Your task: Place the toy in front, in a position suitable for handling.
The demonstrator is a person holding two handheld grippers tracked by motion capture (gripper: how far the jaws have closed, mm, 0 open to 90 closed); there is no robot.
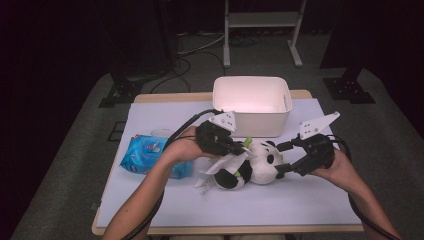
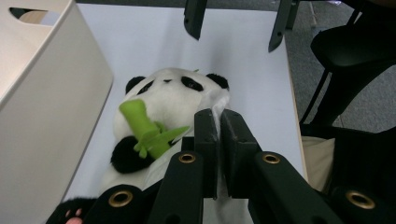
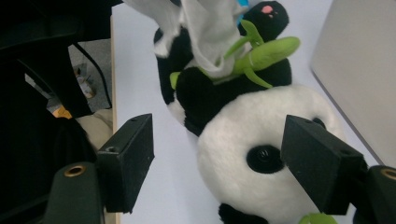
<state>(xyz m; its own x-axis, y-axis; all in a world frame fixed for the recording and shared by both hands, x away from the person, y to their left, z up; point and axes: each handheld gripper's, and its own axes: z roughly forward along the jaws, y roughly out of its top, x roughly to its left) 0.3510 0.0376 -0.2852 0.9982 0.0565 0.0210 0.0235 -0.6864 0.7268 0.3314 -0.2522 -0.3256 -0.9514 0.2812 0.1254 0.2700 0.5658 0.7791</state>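
My left gripper (image 1: 235, 148), wrist bent inward, pinches a white tissue (image 2: 217, 122) over the toy panda (image 1: 252, 165) lying mid-table. My right gripper (image 1: 283, 159) reaches in level, jaws wide around the panda's head. A white bin (image 1: 252, 102) stands just behind; a blue packet (image 1: 145, 154) lies left.

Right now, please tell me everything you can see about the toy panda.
The toy panda is soft plush, white with black ears, eye patches and limbs, and holds a green bamboo piece. It lies on the white table cover, before the box. A white tissue, pinched by the left gripper, drapes over it. The right gripper straddles its head, jaws open.
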